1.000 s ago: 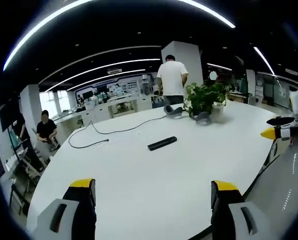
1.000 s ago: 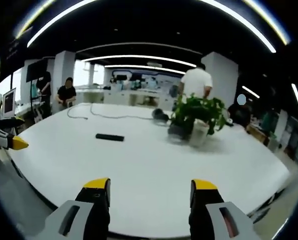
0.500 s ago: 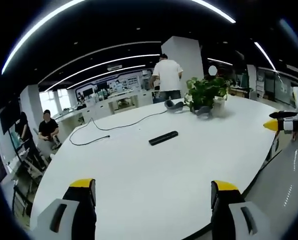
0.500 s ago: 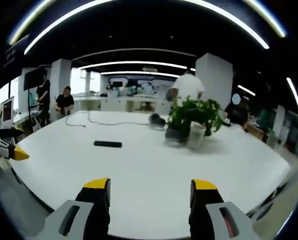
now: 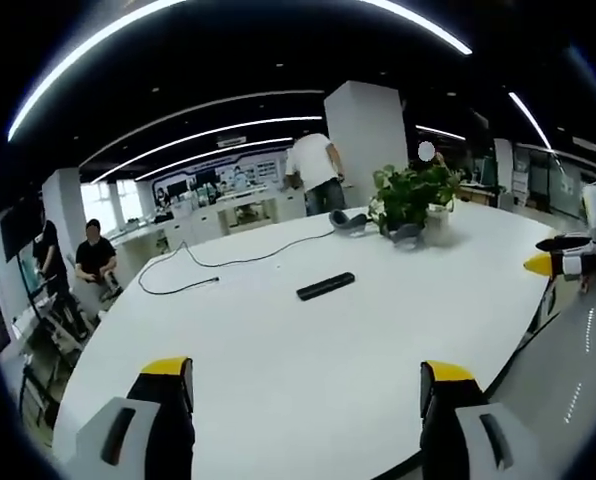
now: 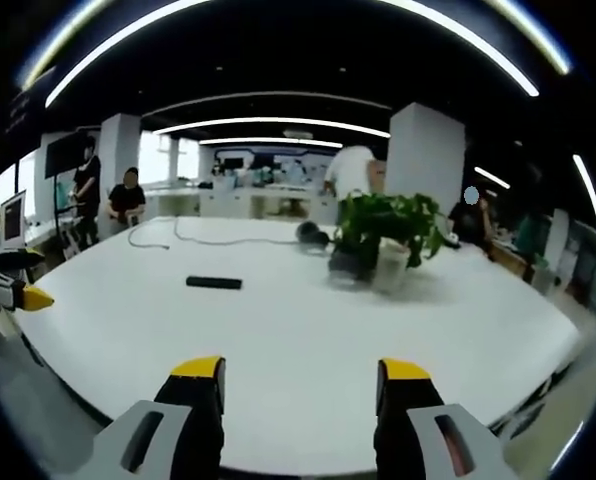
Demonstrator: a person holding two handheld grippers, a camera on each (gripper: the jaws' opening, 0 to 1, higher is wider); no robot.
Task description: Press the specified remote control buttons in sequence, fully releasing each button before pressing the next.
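Note:
A black remote control [image 5: 325,286] lies flat on the white table [image 5: 278,340], well beyond my left gripper [image 5: 303,385], which hangs open over the near table edge with nothing between its jaws. In the right gripper view the same remote control [image 6: 214,282] lies far off to the left of my right gripper [image 6: 300,373], also open and holding nothing. The right gripper's yellow tip [image 5: 538,265] enters the left gripper view at the right edge. The left gripper's yellow tip [image 6: 33,297] enters the right gripper view at the left edge.
A potted plant [image 5: 413,195] and grey headphones [image 5: 350,222] stand at the far side of the table, and a black cable [image 5: 193,268] trails across the far left. A person in white [image 5: 313,172] stands behind the table; other people [image 5: 93,262] are at desks to the left.
Both views shifted slightly with the hands. The person in white behind the table has moved left. The remote lies where it was and both grippers stay open.

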